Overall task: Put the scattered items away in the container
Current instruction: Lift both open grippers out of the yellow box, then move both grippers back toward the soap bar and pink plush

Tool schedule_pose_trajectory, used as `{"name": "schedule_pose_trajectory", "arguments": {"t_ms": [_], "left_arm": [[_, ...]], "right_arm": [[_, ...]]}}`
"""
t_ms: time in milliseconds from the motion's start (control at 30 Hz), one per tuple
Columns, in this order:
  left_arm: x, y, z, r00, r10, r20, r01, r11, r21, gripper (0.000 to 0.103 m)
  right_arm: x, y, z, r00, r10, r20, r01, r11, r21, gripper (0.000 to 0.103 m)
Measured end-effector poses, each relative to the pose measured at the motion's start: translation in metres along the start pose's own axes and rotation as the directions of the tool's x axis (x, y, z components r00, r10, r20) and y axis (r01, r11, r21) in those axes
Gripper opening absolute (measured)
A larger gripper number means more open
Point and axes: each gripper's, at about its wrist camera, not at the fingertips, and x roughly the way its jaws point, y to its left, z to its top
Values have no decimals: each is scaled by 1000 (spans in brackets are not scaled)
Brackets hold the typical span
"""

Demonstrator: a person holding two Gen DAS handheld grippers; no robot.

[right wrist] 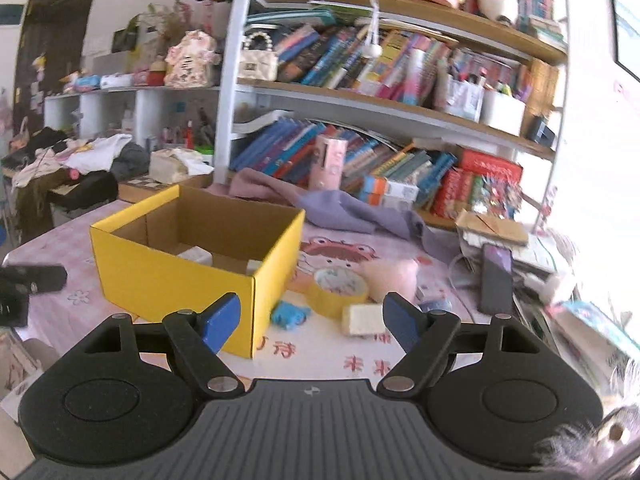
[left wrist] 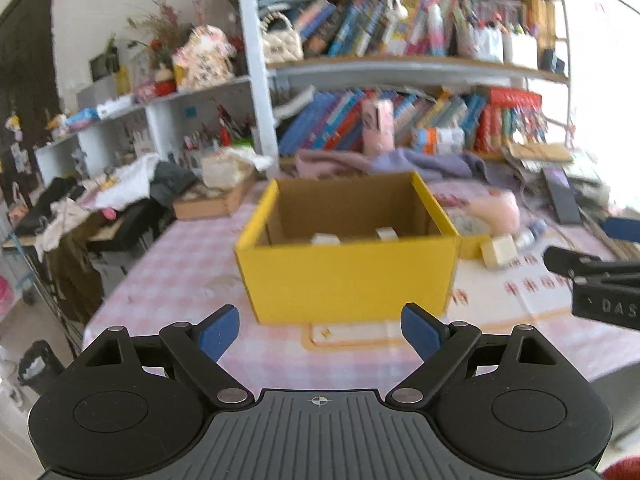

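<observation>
One yellow box (right wrist: 176,280) stood open on the bench (right wrist: 320,352), two white blocks (right wrist: 196,256) inside. Beside it lay one tape roll (right wrist: 338,288), one cream block (right wrist: 362,318) and one blue toy (right wrist: 290,314). The left tool (left wrist: 320,332) and right tool (right wrist: 310,320) gaped empty.

The left claw (left wrist: 320,334) was held tilted downward, its blue-padded jaws spread wide with nothing gripped between them. The right claw (right wrist: 310,318) was likewise pointed downward, jaws parted and empty. Each claw could be seen at the edge of the other's view, the two being kept well apart.
</observation>
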Motion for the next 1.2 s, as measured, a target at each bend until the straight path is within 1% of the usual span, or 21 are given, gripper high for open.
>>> {"name": "schedule_pose_trajectory", "arguments": {"t_ms": [133, 233, 300, 500, 700, 933, 1200], "left_arm": [[6, -14, -9, 998, -30, -47, 33, 998, 57, 90], [10, -20, -11, 995, -66, -77, 71, 995, 66, 90], [14, -24, -14, 992, -76, -102, 83, 994, 68, 90], [24, -37, -19, 981, -108, -159, 123, 988, 89, 90], [32, -53, -19, 971, -150, -188, 172, 980, 102, 90], [43, -79, -12, 960, -195, -201, 224, 965, 135, 90], [57, -111, -3, 944, -250, -215, 289, 941, 176, 90]], "right_arm": [[1, -3, -10, 998, 4, -66, -3, 1000, 12, 79], [3, -6, -14, 994, 6, -108, -4, 1000, 19, 81], [3, -6, -18, 991, 10, -130, -9, 1000, 13, 83], [8, -8, -25, 981, 34, -193, -37, 999, -13, 87], [11, -19, -32, 971, 27, -236, -32, 999, -18, 87], [17, -43, -35, 964, -15, -265, 18, 1000, 12, 87], [26, -73, -40, 955, -52, -293, 63, 998, 29, 87]]}}
